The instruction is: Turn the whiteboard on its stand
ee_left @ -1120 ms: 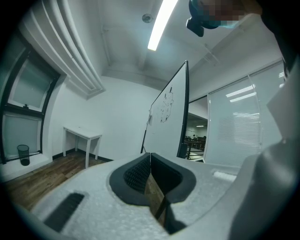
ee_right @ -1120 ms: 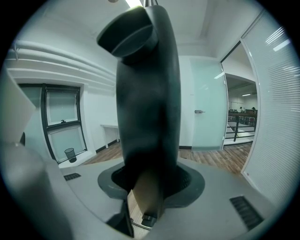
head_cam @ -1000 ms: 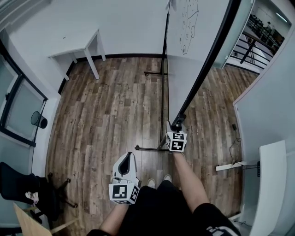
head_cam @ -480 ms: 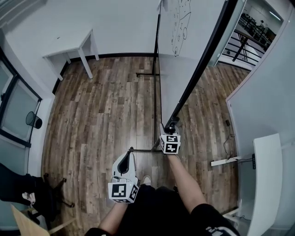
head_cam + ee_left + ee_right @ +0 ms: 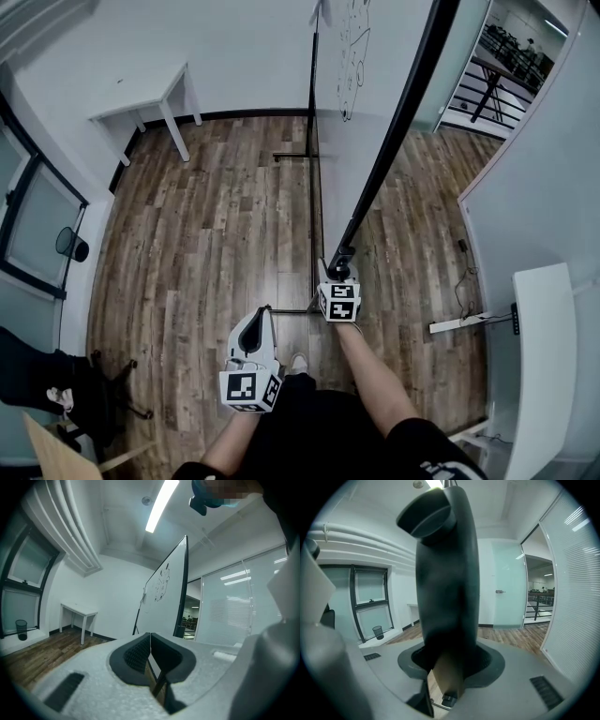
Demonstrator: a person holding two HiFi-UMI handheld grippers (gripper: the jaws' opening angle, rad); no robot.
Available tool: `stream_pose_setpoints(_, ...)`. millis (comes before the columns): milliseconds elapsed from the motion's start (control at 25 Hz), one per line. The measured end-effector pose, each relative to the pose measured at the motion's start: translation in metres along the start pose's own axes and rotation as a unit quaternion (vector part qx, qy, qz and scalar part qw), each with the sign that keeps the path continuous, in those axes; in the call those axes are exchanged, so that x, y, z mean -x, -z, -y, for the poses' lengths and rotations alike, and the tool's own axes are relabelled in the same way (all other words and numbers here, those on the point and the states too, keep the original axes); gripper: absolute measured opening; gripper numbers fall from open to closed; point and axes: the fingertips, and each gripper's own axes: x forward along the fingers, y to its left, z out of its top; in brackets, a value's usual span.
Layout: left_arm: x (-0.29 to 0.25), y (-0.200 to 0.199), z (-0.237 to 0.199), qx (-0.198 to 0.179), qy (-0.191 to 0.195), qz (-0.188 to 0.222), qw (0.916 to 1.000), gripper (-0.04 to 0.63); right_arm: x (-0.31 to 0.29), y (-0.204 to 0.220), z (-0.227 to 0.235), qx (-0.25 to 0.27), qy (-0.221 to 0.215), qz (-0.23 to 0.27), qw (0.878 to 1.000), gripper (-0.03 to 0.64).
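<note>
Head view, whiteboard [image 5: 366, 141]: hangs tilted on the stand [image 5: 313, 216], its low corner above the stand's near foot.
Head view, right gripper [image 5: 339, 264]: at that low corner, over the stand's near foot.
Head view, left gripper [image 5: 262, 317]: just left of the stand's near foot, apart from the board.
Left gripper view, jaws: pressed together, nothing between them.
Right gripper view, jaws: clamped on the board's dark frame edge [image 5: 445, 573].
Risk: the one-corner grip may slip and let the board swing free; the stand's foot lies near the shoe [image 5: 298, 362], so a step could catch it.
Look: white face, black frame, a line sketch [image 5: 354, 47] near the far end.
</note>
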Motion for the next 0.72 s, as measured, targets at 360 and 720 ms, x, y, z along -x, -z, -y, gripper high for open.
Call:
stream_pose_setpoints(360,0.041,0.011,0.022,-0.002,-0.004,-0.005,1.0000,0.018,0.044,0.018,-0.015,0.002,-0.007,0.002,1.000,0.158)
stream_pose_setpoints(720,0.095,0.014,0.035,-0.008,-0.017,-0.001,0.9998,0.018,0.086,0.037,-0.031,0.007,-0.009,0.002,1.000,0.158)
